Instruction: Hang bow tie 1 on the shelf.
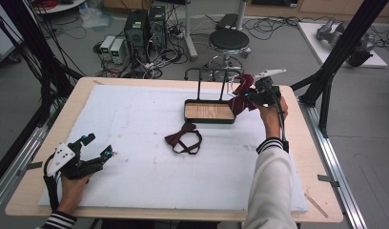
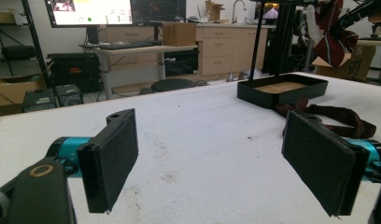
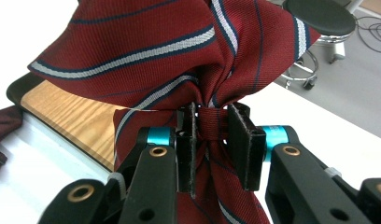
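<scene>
The right gripper point(image 3: 211, 149) pinches a striped red bow tie point(image 3: 179, 60) at its centre knot, above the tray point(image 1: 209, 112); light, limp fabric, best held there. The left gripper point(image 2: 216, 163) gapes empty.

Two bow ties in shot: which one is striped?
The striped bow tie, dark red with white and navy stripes, is clamped at its knot in the right tool beside the tray. The plain bow tie lies flat on the white mat.

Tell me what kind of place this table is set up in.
Most likely a lab or workshop. Desktop computer towers sit on the floor amid tangled cables, a big monitor stands on a desk behind, and black metal framing surrounds the foam-topped table.
</scene>
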The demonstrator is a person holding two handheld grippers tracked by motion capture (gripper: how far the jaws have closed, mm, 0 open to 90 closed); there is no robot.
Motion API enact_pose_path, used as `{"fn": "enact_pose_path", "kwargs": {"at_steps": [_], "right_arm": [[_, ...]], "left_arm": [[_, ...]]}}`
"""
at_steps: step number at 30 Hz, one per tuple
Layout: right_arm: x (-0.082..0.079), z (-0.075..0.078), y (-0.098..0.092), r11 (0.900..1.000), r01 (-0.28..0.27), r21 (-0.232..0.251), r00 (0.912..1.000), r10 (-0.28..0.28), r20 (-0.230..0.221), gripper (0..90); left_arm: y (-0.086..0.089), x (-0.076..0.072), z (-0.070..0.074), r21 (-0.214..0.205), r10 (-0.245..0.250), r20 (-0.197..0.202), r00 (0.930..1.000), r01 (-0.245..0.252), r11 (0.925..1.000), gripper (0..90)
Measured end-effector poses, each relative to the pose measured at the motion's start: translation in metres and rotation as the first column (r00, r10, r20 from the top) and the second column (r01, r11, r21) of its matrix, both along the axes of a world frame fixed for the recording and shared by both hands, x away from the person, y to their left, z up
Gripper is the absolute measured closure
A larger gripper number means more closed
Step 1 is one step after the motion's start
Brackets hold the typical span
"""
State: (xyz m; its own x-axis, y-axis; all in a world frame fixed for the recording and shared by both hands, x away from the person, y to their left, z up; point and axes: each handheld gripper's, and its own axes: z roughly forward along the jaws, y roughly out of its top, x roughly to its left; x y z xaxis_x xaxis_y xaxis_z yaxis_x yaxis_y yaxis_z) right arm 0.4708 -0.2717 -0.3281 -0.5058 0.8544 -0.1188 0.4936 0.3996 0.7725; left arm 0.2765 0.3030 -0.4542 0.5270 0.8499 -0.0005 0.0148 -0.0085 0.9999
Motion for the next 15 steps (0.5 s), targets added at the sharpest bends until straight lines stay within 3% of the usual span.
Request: {"fn": "enact_pose_path", "kwargs": {"at_steps": [7, 15], "right_arm": [[0.0017, -0.0028, 0.0005, 0.9992, -0.001, 0.040, 0.9999, 0.002, -0.015, 73.2], [0.0042, -0.0075, 0.0017, 0.9989, -0.008, 0.047, 0.9986, 0.011, -0.052, 70.7]], "left_arm": [[-0.0001, 0.0000, 0.0000, 0.001, 0.000, 0.000, 1.0000, 0.000, 1.0000, 18.9], [0.0000, 0.0000, 0.0000, 0.000, 0.000, 0.000, 1.0000, 0.000, 1.0000, 18.9]]}}
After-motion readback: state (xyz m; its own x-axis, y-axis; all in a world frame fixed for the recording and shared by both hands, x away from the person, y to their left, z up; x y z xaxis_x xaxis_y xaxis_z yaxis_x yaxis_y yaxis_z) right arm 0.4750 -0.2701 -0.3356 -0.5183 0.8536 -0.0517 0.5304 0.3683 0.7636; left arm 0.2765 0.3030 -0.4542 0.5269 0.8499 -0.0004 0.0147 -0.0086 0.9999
